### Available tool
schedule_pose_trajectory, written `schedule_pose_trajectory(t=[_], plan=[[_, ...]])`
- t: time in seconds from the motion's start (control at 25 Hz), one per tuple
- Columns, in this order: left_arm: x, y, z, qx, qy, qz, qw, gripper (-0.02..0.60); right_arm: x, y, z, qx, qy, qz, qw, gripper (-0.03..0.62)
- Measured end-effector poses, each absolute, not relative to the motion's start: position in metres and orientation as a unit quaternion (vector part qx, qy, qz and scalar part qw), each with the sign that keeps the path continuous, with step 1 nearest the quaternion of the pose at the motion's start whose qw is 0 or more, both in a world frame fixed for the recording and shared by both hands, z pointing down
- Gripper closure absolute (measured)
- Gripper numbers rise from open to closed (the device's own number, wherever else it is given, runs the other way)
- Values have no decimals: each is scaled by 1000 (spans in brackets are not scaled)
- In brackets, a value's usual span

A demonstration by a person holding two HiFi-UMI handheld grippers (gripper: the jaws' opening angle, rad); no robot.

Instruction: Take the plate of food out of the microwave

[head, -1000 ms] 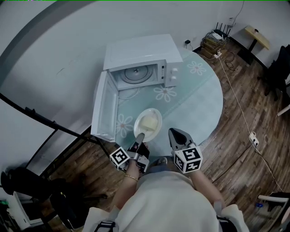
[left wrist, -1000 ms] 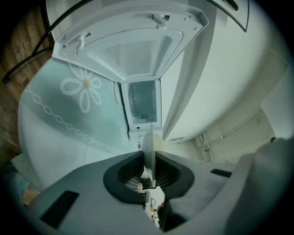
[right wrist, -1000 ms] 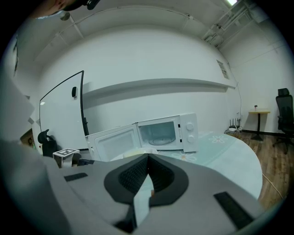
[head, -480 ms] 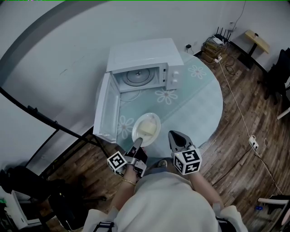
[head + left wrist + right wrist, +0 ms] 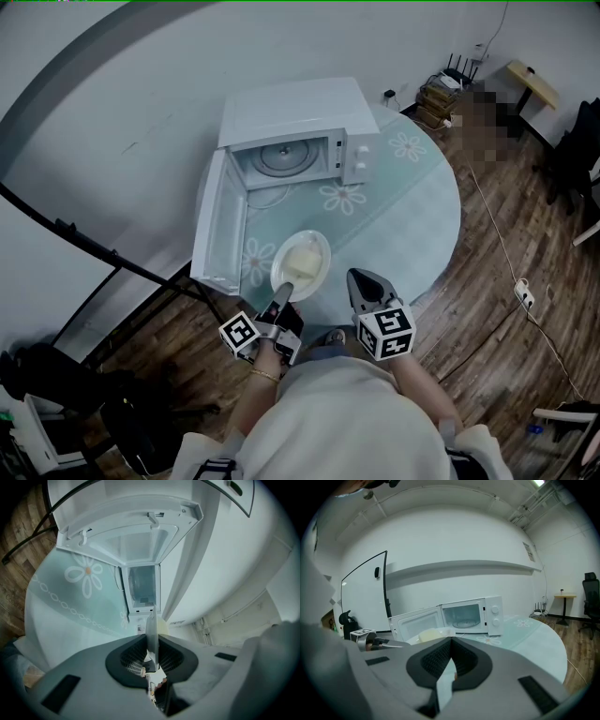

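Observation:
A white plate (image 5: 302,262) with pale yellow food hovers over the round table's near side, in front of the microwave (image 5: 291,122). My left gripper (image 5: 284,293) is shut on the plate's near rim. In the left gripper view the plate (image 5: 152,632) stands edge-on between the jaws. The microwave door (image 5: 217,230) hangs wide open to the left, and only the glass turntable (image 5: 286,155) shows inside. My right gripper (image 5: 362,279) is shut on nothing, just right of the plate. In the right gripper view the plate (image 5: 433,633) lies past my right gripper (image 5: 451,641), before the microwave (image 5: 473,615).
The round table (image 5: 417,202) has a pale green top with flower prints. A black stand's legs (image 5: 103,262) cross the wood floor at left. A cable (image 5: 497,225) runs along the floor at right, near stacked boxes (image 5: 439,92) and a small side table (image 5: 530,77).
The left gripper has drawn the plate a little back from the microwave, toward the person and slightly left. The right gripper has hardly shifted.

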State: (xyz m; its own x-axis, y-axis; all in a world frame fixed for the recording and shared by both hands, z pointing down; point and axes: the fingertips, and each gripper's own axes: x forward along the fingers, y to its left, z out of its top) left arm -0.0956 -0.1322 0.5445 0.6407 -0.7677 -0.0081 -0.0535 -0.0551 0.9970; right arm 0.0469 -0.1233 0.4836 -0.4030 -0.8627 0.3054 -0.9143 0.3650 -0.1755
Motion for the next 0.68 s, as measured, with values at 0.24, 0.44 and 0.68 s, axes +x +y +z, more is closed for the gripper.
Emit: schedule_pose_trajectory(t=[0.24,0.44,0.68], plan=[[-95,-133,544,665,-308,-291,615,528,50,-122,484,542,-821,162,81,588],[-95,-134,546,660,-306,-294,620,528,51,-121,484,543,-821,160,81,588],[-94,-139,548,659,-306,-293,622,528,52,-124,481,542,-822,155,81,588]])
